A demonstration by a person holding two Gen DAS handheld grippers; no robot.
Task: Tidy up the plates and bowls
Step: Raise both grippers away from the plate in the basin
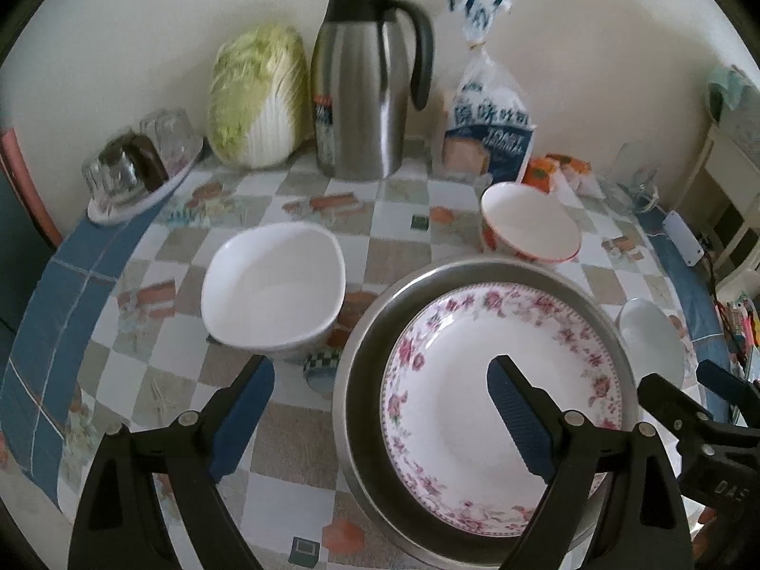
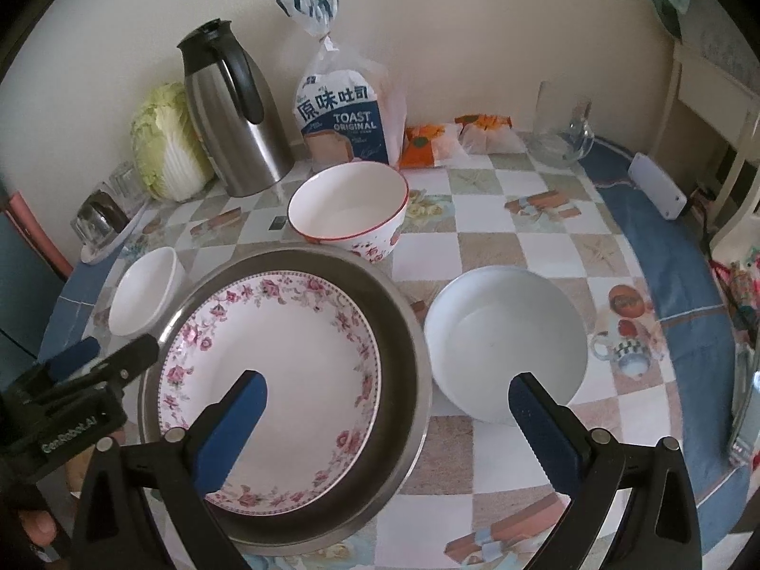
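Note:
A floral-rimmed plate [image 1: 498, 380] [image 2: 285, 356] lies inside a steel pan [image 1: 375, 332] [image 2: 403, 332]. A white squarish bowl [image 1: 275, 285] [image 2: 142, 292] sits left of the pan. A red-rimmed floral bowl [image 1: 529, 225] [image 2: 349, 206] stands behind it. A plain white round bowl [image 2: 506, 337] [image 1: 650, 337] sits right of the pan. My left gripper [image 1: 380, 380] is open and empty, straddling the pan's left rim. My right gripper [image 2: 387, 396] is open and empty, above the pan's right rim.
At the back of the checkered tablecloth [image 1: 403, 218] stand a cabbage [image 1: 256, 95], a steel thermos jug [image 1: 370, 85], a toast bag [image 2: 346, 109], snack packets [image 2: 427, 142], a glass jug [image 2: 560, 128] and a tray of glasses [image 1: 137, 166]. A white power strip [image 2: 658, 185] lies at the right.

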